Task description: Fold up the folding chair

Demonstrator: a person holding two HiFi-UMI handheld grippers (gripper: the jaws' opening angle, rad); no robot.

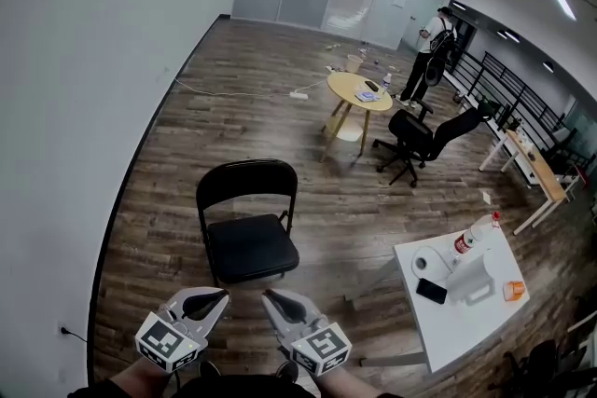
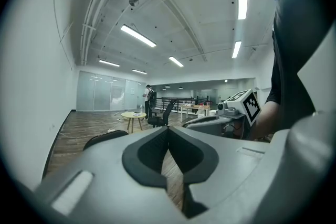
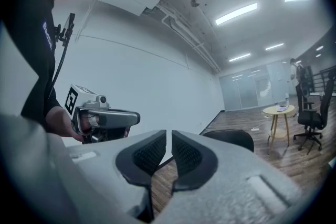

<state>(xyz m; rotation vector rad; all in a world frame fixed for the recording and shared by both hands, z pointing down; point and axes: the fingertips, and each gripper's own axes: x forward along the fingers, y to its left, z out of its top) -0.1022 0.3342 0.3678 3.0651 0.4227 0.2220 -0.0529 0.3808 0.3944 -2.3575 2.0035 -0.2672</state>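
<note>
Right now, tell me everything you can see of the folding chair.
The folding chair is black, with a curved backrest, a flat, padded-looking seat and a thin dark tube frame. It stands unfolded and upright on the wood floor, near the white wall, seat toward the person. The seat is bare. Only the floor touches it; the left gripper and right gripper are short of its front edge.
</note>
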